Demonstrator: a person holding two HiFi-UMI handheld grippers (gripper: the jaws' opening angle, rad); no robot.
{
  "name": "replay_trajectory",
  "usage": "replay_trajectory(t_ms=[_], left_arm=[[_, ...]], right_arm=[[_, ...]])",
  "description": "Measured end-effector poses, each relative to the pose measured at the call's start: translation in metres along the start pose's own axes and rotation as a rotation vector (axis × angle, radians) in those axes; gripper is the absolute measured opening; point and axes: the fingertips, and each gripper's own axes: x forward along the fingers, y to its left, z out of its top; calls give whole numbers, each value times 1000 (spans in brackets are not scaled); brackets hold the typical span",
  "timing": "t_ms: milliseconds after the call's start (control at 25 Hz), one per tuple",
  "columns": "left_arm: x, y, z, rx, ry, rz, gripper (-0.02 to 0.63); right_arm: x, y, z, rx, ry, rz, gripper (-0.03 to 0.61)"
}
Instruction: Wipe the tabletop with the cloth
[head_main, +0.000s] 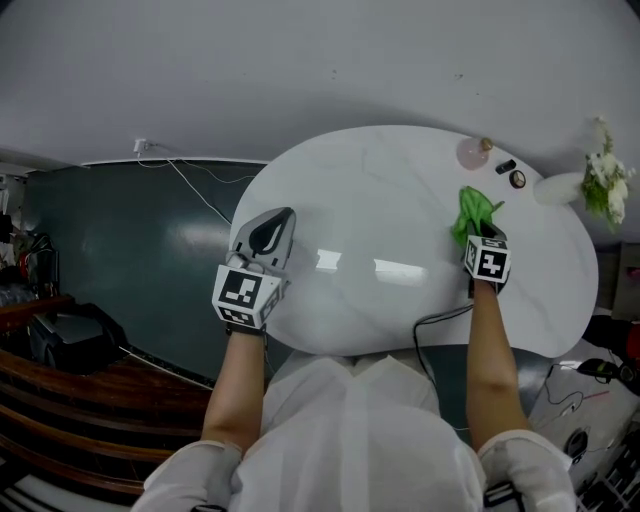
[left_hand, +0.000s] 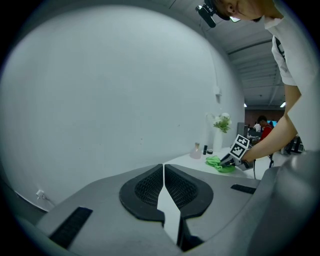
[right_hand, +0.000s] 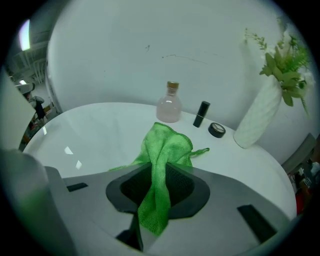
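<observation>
The right gripper (right_hand: 159, 172) has its jaws clamped on a bright green microfibre cloth (right_hand: 167, 145), whose free end lies bunched on the glossy white oval tabletop (right_hand: 100, 130), on its right side. Just beyond the cloth stand a pink glass bottle with a cork (right_hand: 170, 106) and a white ribbed vase of green sprigs (right_hand: 257, 117). The left gripper (left_hand: 164, 175) is over the table's left edge, jaws closed together on nothing.

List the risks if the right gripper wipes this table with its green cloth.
1. A sweep forward could knock the corked pink bottle, black tube or tall white vase standing beyond the green cloth.
2. The right gripper pinches only a fold, so the cloth might slip out under drag.
</observation>
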Motion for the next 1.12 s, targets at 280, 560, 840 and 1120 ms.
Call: replay_trajectory(t_ms=[280,560,840,1120], left_arm=[[-14,10,-6,-4,-4,15,25],[-40,26,-21,-25,0,59,25],[-72,44,-37,-52,2,117,25],[-116,66,-60,-86,15,195,25]], right_arm=[[-27,9,-37,77,17,-41,80],[-31,83,-31,9,6,42,80],[-22,182,3,-138,-24,172,80],[-21,289,27,-260,-54,303,80]])
